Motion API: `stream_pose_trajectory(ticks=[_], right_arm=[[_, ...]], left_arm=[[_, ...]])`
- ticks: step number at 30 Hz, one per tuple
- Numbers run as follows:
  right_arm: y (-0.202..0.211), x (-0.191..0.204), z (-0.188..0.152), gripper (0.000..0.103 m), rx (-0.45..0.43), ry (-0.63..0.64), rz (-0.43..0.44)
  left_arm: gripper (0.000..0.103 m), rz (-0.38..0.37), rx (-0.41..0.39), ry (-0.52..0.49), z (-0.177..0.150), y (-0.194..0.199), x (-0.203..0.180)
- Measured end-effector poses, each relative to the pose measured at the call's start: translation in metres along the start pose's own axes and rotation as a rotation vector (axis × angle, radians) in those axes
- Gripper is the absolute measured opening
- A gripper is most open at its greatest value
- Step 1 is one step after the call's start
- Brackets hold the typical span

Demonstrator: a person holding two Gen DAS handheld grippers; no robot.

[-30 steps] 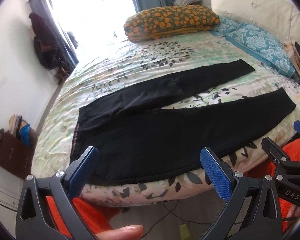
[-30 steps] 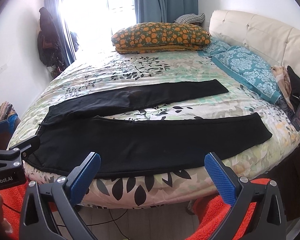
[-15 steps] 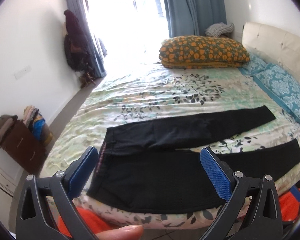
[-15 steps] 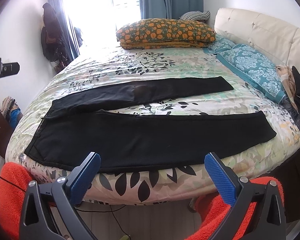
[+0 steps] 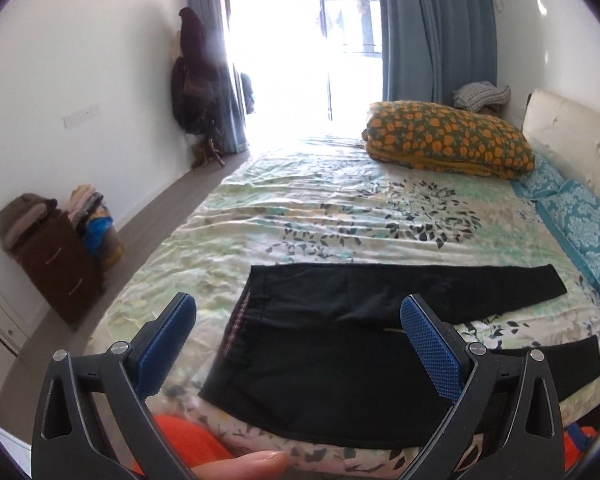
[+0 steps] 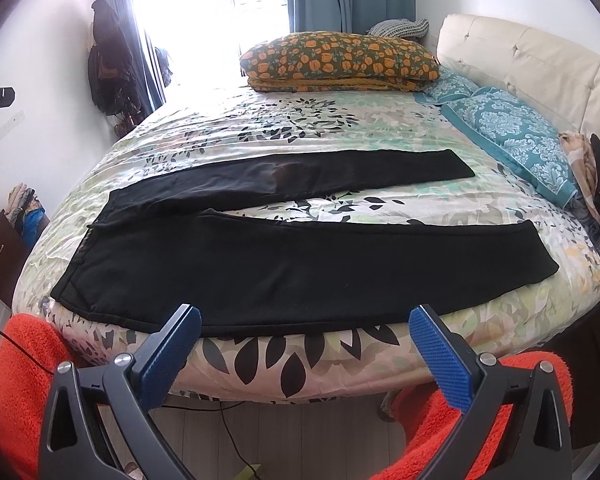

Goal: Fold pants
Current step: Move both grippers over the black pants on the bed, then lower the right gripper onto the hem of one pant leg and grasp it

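Black pants [image 6: 284, 264] lie flat on the floral bedspread [image 6: 300, 128], waistband to the left, both legs spread apart and pointing right. The near leg runs along the bed's front edge. In the left wrist view the pants [image 5: 332, 364] lie just beyond the fingers, waistband at the left. My left gripper [image 5: 300, 344] is open and empty, hovering above the waist end. My right gripper [image 6: 304, 352] is open and empty, in front of the bed's near edge, apart from the cloth.
An orange-flowered folded quilt [image 6: 336, 60] lies at the far side of the bed. Teal pillows [image 6: 508, 128] rest against the cream headboard [image 6: 540, 60] at the right. A brown cabinet with clothes [image 5: 56, 252] stands by the left wall. Cables lie on the floor under the bed edge.
My left gripper has risen and swung left, so its view now shows the waistband end and the window. My right gripper has moved slightly closer to the bed.
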State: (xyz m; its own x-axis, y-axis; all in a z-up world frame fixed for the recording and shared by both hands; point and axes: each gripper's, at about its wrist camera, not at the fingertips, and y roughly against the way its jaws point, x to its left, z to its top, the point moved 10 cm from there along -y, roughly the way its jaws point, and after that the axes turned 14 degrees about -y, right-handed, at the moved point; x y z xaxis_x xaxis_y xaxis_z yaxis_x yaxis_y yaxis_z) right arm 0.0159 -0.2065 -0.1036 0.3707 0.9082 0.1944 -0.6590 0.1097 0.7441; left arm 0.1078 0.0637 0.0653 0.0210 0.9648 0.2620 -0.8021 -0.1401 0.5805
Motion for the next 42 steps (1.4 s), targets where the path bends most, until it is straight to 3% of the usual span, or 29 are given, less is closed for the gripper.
stream_pose_trajectory(ticks=[18, 22, 27, 30, 33, 38, 42], right_arm=[[-0.003, 0.007, -0.006, 0.103, 0.018, 0.028, 0.004], [-0.006, 0.007, -0.007, 0.103, 0.024, 0.027, 0.003], [-0.016, 0.011, -0.014, 0.103, 0.046, 0.036, 0.008], [-0.032, 0.01, -0.018, 0.103, 0.091, 0.034, 0.012], [-0.053, 0.01, -0.006, 0.103, 0.139, 0.032, 0.049], [-0.107, 0.011, 0.072, 0.103, 0.094, 0.128, 0.046], [-0.179, 0.017, 0.14, 0.103, 0.071, 0.082, 0.04]], left_arm=[[0.102, 0.075, 0.01, 0.096, -0.005, -0.002, 0.055], [0.102, 0.07, 0.052, 0.111, -0.02, -0.016, 0.06], [0.102, 0.026, 0.203, 0.114, -0.073, -0.075, 0.043], [0.102, -0.06, 0.315, 0.072, -0.107, -0.119, 0.005], [0.102, -0.12, 0.366, 0.002, -0.117, -0.163, -0.031], [0.102, -0.115, 0.376, -0.074, -0.092, -0.244, -0.067], [0.102, -0.087, 0.399, -0.109, -0.079, -0.314, -0.095]])
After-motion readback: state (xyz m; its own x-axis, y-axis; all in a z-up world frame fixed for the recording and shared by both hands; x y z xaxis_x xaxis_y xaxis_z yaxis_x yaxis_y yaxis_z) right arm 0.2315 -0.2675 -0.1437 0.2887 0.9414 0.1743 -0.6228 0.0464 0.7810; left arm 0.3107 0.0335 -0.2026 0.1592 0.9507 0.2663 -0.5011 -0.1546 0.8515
